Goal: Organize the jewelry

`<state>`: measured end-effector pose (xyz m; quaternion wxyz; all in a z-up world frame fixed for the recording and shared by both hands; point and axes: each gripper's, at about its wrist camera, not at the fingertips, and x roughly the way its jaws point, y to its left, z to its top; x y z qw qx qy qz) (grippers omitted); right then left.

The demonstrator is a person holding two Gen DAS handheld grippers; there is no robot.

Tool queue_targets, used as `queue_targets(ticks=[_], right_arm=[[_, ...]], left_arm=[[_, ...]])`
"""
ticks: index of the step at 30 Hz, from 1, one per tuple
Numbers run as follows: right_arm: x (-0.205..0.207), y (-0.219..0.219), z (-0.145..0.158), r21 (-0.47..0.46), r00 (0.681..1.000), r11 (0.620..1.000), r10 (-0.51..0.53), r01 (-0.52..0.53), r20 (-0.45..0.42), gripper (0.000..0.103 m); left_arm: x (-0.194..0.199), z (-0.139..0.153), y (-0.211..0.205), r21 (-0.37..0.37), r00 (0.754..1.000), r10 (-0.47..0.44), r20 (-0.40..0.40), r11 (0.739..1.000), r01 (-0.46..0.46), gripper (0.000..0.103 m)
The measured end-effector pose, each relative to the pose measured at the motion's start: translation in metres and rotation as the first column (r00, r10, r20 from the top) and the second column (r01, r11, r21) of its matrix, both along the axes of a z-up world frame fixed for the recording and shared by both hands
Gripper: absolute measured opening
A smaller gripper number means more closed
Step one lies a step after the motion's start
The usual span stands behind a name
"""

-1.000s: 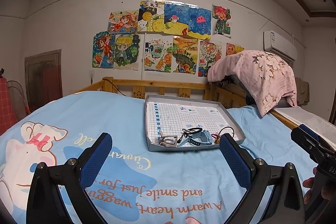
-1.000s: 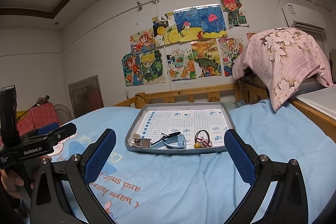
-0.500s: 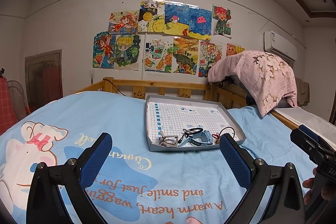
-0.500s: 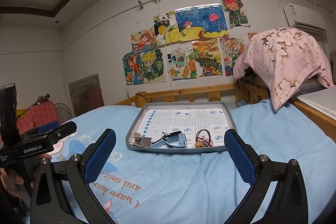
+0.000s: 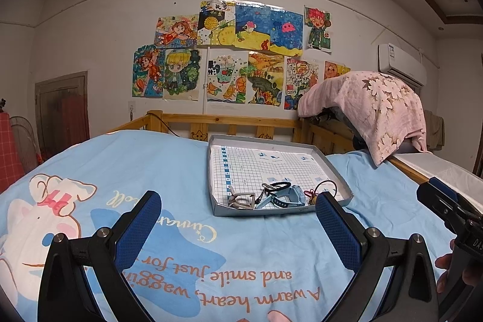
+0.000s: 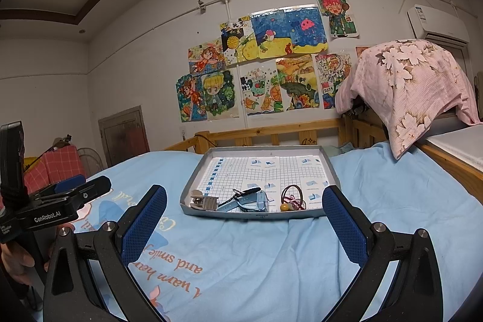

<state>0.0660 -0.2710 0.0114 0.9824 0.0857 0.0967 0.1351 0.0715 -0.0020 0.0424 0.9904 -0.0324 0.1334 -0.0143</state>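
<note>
A grey tray [image 5: 215, 168] [image 6: 193, 180] with a white grid liner lies on the blue bedsheet. At its near edge lie a beige hair clip [image 5: 241, 199] [image 6: 203, 200], a light blue watch [image 5: 288, 196] [image 6: 255, 200], a black hair tie [image 5: 277, 185] and a red cord bracelet with a yellow bead [image 5: 323, 188] [image 6: 291, 198]. My left gripper [image 5: 238, 219] is open and empty, short of the tray. My right gripper [image 6: 244, 219] is open and empty, also short of the tray.
A wooden bed rail [image 5: 241, 122] runs behind the tray. A pink flowered cloth [image 5: 371, 104] covers a pile at the right. The other gripper shows at the right edge of the left wrist view [image 5: 446, 207] and the left edge of the right wrist view [image 6: 60, 201].
Both grippers have barely moved; the views shift only slightly. Nothing in the tray has moved.
</note>
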Motion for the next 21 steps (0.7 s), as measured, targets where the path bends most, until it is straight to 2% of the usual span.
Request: queue_targets(ticks=[21], right_arm=[[0.002,-0.001,-0.009,-0.005,1.000,1.000,0.004,-0.004,-0.023,0.101]], left_arm=[[0.000,-0.009,0.002,0.006,0.999,0.038,0.000,0.999,-0.038,0.103]])
